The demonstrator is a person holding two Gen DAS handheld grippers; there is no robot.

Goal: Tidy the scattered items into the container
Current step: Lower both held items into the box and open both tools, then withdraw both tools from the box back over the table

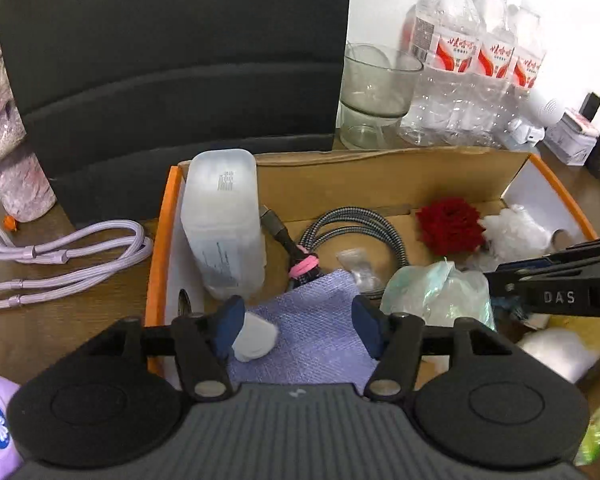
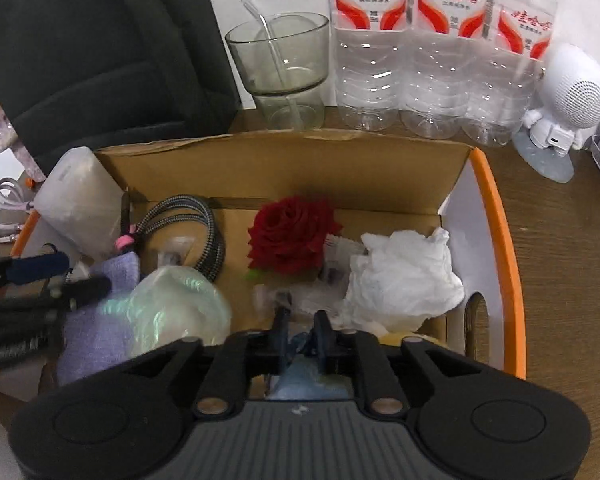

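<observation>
Cardboard, brown inside with an orange rim, is forming the open box sitting on the wooden table. Inside it are lying a red fabric rose, crumpled white tissue, a coiled braided cable, a frosted plastic case and a lilac cloth. The left gripper is hovering over the cloth with jaws spread, gripping nothing. The right gripper is hanging low in the box, jaws narrowly parted, blue cloth blurred beneath.

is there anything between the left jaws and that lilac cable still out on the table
Yes. The left gripper hangs over the lilac cloth inside the box, and the box's orange left wall stands between it and the lilac cable on the table outside.
</observation>
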